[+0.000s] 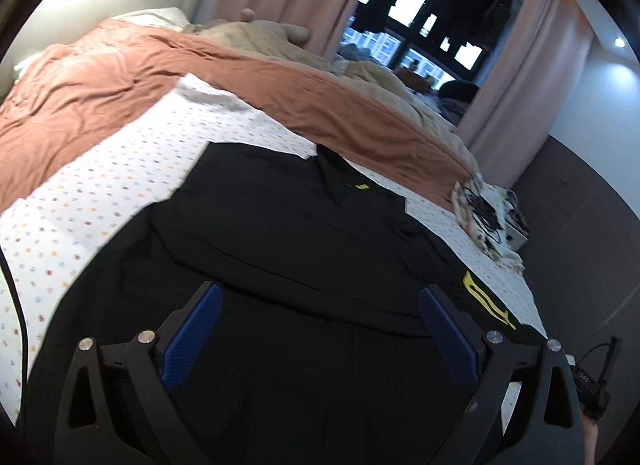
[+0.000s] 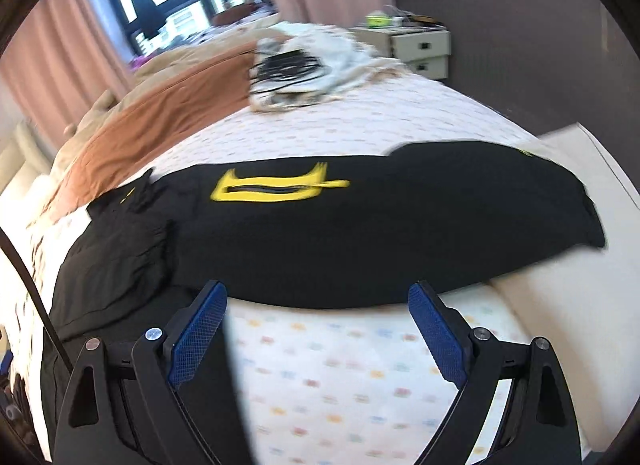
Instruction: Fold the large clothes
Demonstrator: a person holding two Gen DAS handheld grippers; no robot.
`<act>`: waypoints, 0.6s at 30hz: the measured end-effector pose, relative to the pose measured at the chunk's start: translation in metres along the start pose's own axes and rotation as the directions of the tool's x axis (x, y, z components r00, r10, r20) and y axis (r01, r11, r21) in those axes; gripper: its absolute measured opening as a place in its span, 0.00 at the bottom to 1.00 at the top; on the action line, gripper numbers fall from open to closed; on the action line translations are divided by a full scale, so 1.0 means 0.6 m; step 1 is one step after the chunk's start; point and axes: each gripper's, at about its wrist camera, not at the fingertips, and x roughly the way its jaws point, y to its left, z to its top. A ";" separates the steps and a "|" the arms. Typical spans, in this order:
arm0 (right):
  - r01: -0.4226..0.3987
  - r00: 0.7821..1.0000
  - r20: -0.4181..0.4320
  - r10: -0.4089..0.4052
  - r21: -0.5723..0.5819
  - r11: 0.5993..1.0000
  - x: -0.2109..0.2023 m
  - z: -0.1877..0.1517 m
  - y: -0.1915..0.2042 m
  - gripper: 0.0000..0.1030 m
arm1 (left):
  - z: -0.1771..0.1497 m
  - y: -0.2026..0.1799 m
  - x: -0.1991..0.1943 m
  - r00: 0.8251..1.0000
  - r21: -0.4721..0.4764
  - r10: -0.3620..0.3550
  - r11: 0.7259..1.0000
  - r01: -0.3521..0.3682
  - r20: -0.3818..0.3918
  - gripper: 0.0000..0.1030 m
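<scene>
The right tool point(image 2: 318, 297) hangs wide apart and empty above the dotted bedsheet point(image 2: 340, 365), just short of the black garment point(image 2: 360, 233) with its yellow print point(image 2: 272, 187), lying flat on the bed.

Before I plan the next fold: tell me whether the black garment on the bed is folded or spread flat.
Partly folded. The black garment lies on the bedsheet with one layer doubled over another, its edge crossing the middle.
</scene>
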 end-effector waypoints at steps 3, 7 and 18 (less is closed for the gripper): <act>0.010 1.000 0.008 -0.010 0.061 0.998 -0.013 -0.010 -0.049 0.89 | -0.013 -0.032 0.009 1.000 0.043 -0.022 0.999 0.023 -0.021 0.98; 0.003 1.000 0.017 -0.006 0.140 0.990 -0.014 -0.020 -0.089 0.89 | -0.026 -0.052 0.018 0.999 0.076 -0.025 0.997 0.029 -0.045 0.98; -0.029 0.999 0.044 0.019 0.225 0.974 0.075 -0.003 -0.137 0.89 | -0.031 -0.026 0.034 0.998 -0.027 -0.007 1.000 0.005 -0.069 0.98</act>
